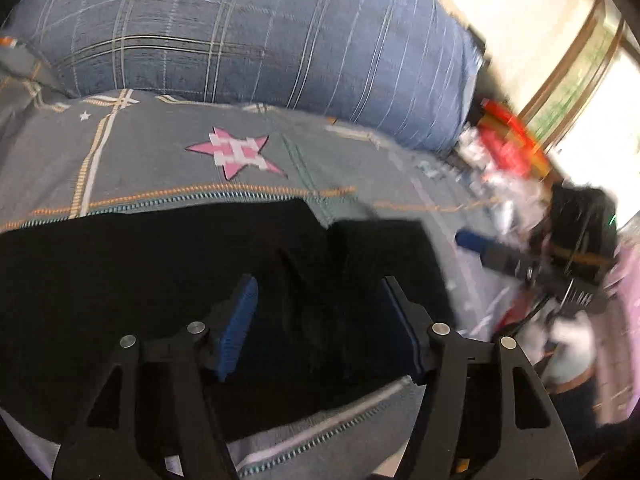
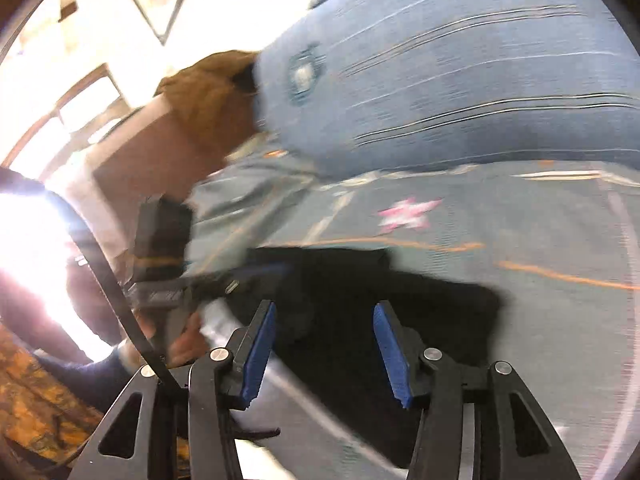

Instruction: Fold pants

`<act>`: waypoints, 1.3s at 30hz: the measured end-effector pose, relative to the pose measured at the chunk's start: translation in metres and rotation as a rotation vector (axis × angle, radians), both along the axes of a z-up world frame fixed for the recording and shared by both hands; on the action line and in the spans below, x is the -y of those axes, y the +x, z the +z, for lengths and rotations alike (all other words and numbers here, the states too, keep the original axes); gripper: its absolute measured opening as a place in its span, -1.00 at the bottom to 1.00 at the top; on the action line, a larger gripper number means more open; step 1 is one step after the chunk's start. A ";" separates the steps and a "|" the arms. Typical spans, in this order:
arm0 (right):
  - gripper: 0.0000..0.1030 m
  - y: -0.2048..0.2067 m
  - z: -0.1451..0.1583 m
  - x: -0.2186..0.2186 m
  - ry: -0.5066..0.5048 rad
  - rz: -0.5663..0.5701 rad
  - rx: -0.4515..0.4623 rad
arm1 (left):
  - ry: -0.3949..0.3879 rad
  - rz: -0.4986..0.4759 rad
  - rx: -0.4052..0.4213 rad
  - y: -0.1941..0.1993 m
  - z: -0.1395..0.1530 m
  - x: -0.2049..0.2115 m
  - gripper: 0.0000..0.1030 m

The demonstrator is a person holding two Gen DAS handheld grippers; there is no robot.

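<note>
**Risk of the fold slipping: both grippers open above the pants**

Pants [image 1: 168,280], black, lie on the grey star-print sheet [image 1: 160,168]. Left gripper [image 1: 320,320] and right gripper [image 2: 324,352] stand apart-jawed over the cloth, gripping nothing. A careless re-grip could catch the sheet too. Beyond, the plaid pillow [image 1: 248,32] crowds the far edge.

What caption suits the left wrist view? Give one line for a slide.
Left hand-held gripper open above black pants on a star-patterned bedsheet, blue plaid pillow behind.
</note>
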State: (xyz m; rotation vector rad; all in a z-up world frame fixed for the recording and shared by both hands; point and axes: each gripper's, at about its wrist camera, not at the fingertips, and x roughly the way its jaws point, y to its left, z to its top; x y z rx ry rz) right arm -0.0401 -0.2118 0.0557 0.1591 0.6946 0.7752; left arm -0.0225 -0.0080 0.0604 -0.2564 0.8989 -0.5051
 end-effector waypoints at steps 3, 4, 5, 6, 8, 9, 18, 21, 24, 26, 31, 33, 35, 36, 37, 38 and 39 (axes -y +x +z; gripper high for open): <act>-0.06 0.017 -0.007 0.005 -0.065 -0.076 -0.011 | 0.040 0.058 -0.010 0.014 -0.004 0.012 0.22; -0.06 0.027 -0.012 0.001 -0.085 -0.092 -0.011 | 0.057 0.094 -0.019 0.021 -0.007 0.012 0.22; -0.06 0.033 -0.014 -0.003 -0.104 -0.103 -0.012 | 0.093 0.138 -0.032 0.029 -0.011 0.013 0.22; -0.06 0.040 -0.020 -0.007 -0.131 -0.114 -0.008 | 0.121 0.163 -0.041 0.033 -0.014 0.012 0.22; -0.06 0.052 -0.036 -0.015 -0.219 -0.130 0.015 | 0.124 0.195 -0.046 0.038 -0.019 0.008 0.22; -0.05 0.057 -0.047 -0.017 -0.233 -0.131 -0.020 | 0.124 0.202 -0.045 0.038 -0.019 0.007 0.22; -0.06 0.008 -0.021 -0.004 -0.227 -0.073 0.034 | 0.156 0.212 -0.014 0.026 -0.008 0.001 0.22; -0.04 -0.005 -0.041 -0.014 -0.239 -0.026 -0.011 | 0.166 0.209 -0.017 0.021 -0.017 0.003 0.22; -0.03 -0.009 -0.055 -0.024 -0.304 -0.030 0.013 | 0.137 0.207 -0.024 0.012 -0.012 -0.007 0.22; -0.04 -0.006 -0.045 -0.025 -0.274 -0.022 -0.017 | 0.114 0.230 -0.019 0.003 -0.007 -0.019 0.22; 0.08 -0.003 -0.009 -0.041 -0.177 0.059 0.071 | 0.048 0.351 -0.008 -0.029 0.003 -0.066 0.22; 0.16 0.005 -0.005 -0.052 -0.142 0.085 0.082 | -0.011 0.410 -0.011 -0.044 0.003 -0.089 0.22; 0.16 0.014 -0.006 -0.064 -0.111 0.116 0.073 | -0.069 0.465 -0.017 -0.061 0.000 -0.113 0.22; 0.16 0.020 -0.008 -0.073 -0.099 0.137 0.069 | -0.085 0.485 -0.020 -0.067 -0.001 -0.121 0.22; 0.17 0.026 -0.010 -0.082 -0.094 0.154 0.064 | -0.100 0.517 -0.025 -0.074 -0.003 -0.132 0.22; 0.17 0.031 -0.012 -0.089 -0.095 0.169 0.058 | -0.113 0.553 -0.030 -0.081 -0.006 -0.142 0.22; 0.17 0.036 -0.013 -0.097 -0.098 0.185 0.052 | -0.128 0.584 -0.035 -0.087 -0.009 -0.151 0.22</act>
